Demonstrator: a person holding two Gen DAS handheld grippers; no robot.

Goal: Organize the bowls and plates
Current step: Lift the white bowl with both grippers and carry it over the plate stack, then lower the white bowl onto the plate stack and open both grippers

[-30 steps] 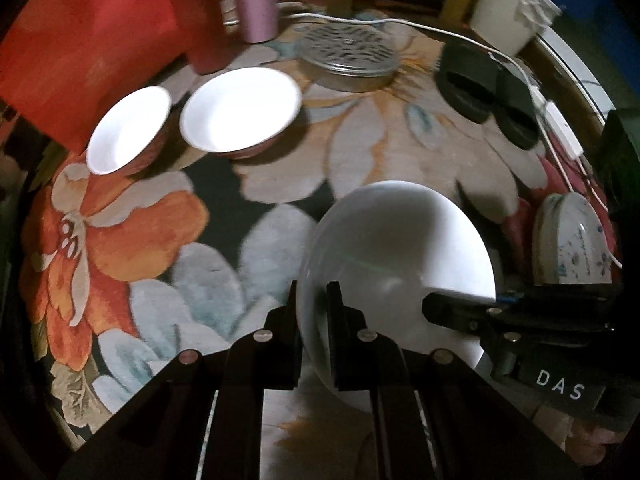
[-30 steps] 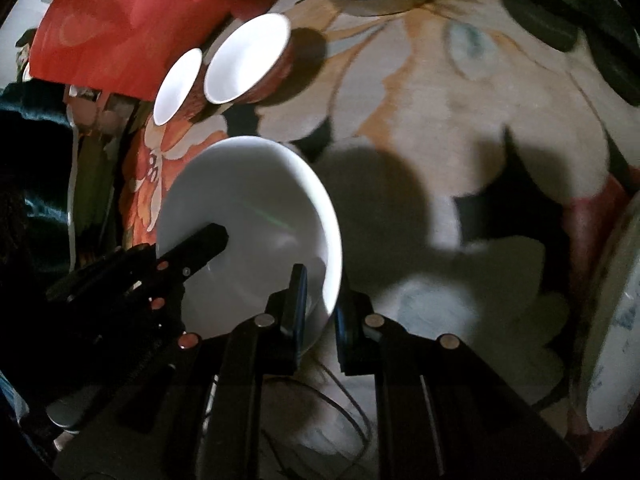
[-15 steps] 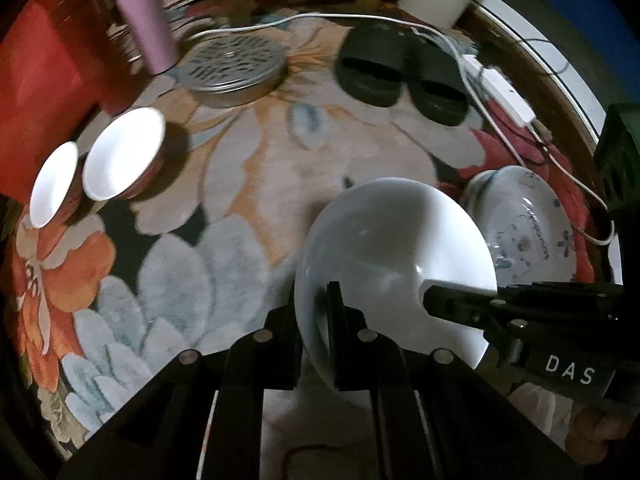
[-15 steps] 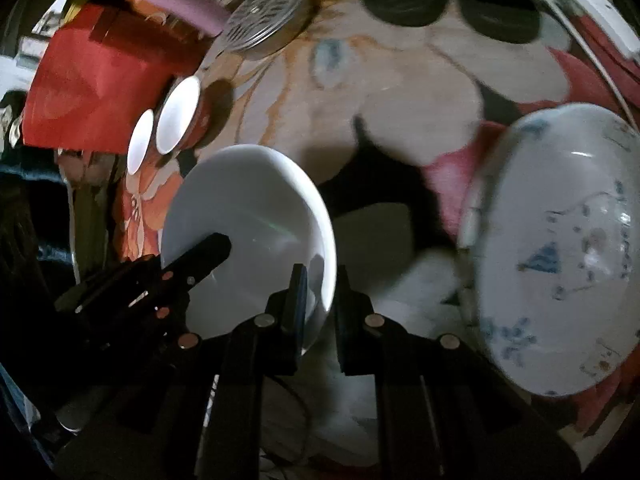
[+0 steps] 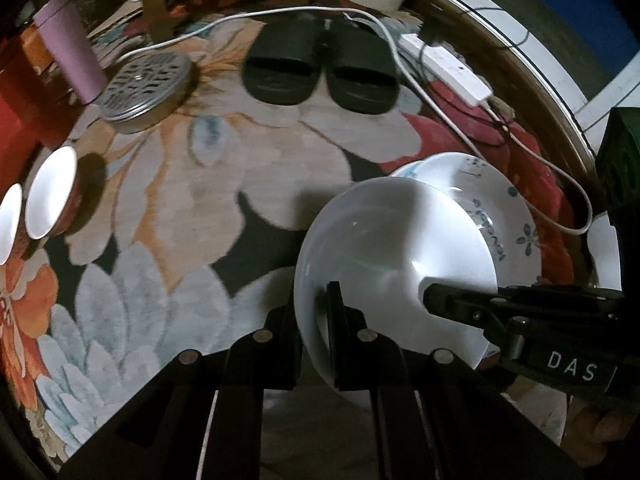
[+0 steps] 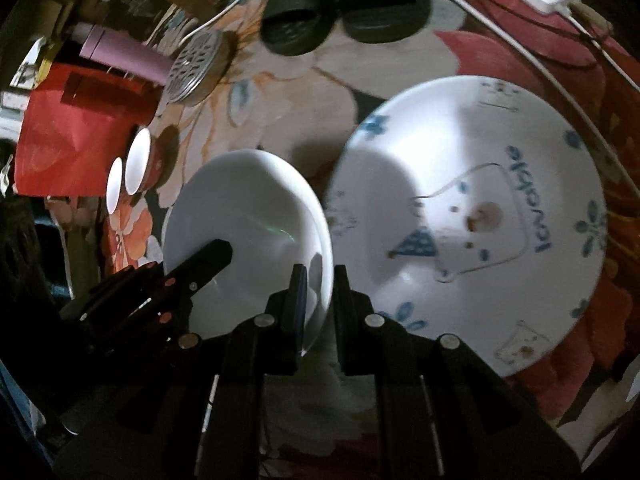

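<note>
A plain white plate [image 5: 394, 240] is held in the air by both grippers. My left gripper [image 5: 314, 312] is shut on its left rim. My right gripper [image 6: 320, 292] is shut on the opposite rim of the white plate [image 6: 248, 208]; it shows in the left wrist view [image 5: 436, 300] at the plate's right side. A larger white plate with blue patterns [image 6: 480, 216] lies on the rug just right of the held plate, partly hidden behind it in the left wrist view [image 5: 500, 204]. Two small red bowls with white insides [image 5: 48, 196] stand far left [image 6: 136, 160].
A flowered rug [image 5: 260, 152] covers the floor. Black slippers [image 5: 320, 68], a metal perforated lid [image 5: 144, 84], a pink tumbler [image 5: 68, 44], a white power strip [image 5: 452, 68] with cables and a red bag [image 6: 76, 128] lie at the back.
Both grippers have carried the white plate to the right, away from the red bowls. It now hangs beside and partly over the blue-patterned plate.
</note>
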